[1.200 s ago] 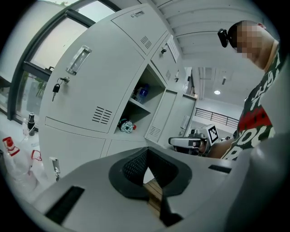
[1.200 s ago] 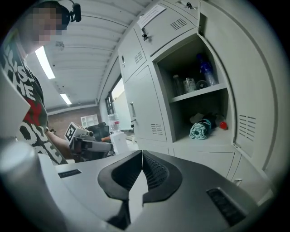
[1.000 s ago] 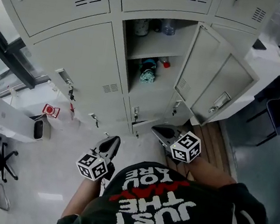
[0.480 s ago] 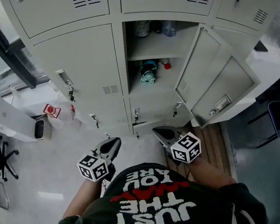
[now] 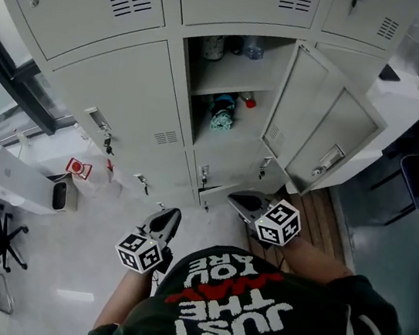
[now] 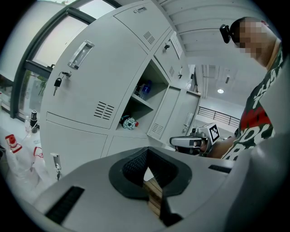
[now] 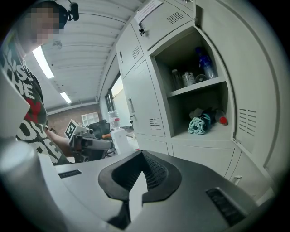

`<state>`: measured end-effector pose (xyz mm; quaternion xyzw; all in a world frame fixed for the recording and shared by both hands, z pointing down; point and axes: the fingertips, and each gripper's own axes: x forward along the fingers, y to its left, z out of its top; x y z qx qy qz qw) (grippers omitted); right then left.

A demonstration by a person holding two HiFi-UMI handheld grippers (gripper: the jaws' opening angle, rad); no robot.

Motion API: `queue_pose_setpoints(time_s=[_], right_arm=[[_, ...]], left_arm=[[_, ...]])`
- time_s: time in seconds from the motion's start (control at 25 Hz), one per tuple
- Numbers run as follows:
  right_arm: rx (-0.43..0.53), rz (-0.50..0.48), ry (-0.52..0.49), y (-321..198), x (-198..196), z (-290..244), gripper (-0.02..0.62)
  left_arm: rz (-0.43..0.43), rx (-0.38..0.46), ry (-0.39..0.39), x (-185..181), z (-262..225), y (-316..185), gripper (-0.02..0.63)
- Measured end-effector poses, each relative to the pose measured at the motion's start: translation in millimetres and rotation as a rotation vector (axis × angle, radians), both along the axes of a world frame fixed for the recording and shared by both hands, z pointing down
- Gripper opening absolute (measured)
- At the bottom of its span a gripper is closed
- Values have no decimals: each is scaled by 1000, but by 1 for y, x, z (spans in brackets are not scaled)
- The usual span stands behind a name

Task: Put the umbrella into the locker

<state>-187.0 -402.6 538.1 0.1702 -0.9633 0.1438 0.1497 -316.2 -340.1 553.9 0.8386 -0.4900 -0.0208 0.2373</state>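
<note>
We noted teal folded umbrella (image 5: pixel 221 113) already inside open grey metal locker (image 5: pixel 193 82), on lower shelf, top centre of head view. Red-capped item (image 5: pixel 249 98) just beside it. Long axis ran into locker depth, rolled end facing outward. Left tongs (image 5: pixel 170 215) closed, nothing between. Right tongs (image 5: pixel 236 199) closed too, empty. Both sat lower in frame, well apart from umbrella, which lay up-frame of them. We judged placing done. Grey locker door (image 5: pixel 320 132) hung open at upper right; right tongs nearer it for closing.
</note>
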Motion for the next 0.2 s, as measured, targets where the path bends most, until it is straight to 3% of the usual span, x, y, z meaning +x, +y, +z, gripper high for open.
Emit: queue_pose_setpoints(time_s=[0.2], right_arm=[[5, -6, 1, -1, 2, 0, 32]], left_arm=[[4, -2, 0, 3, 0, -1, 8]])
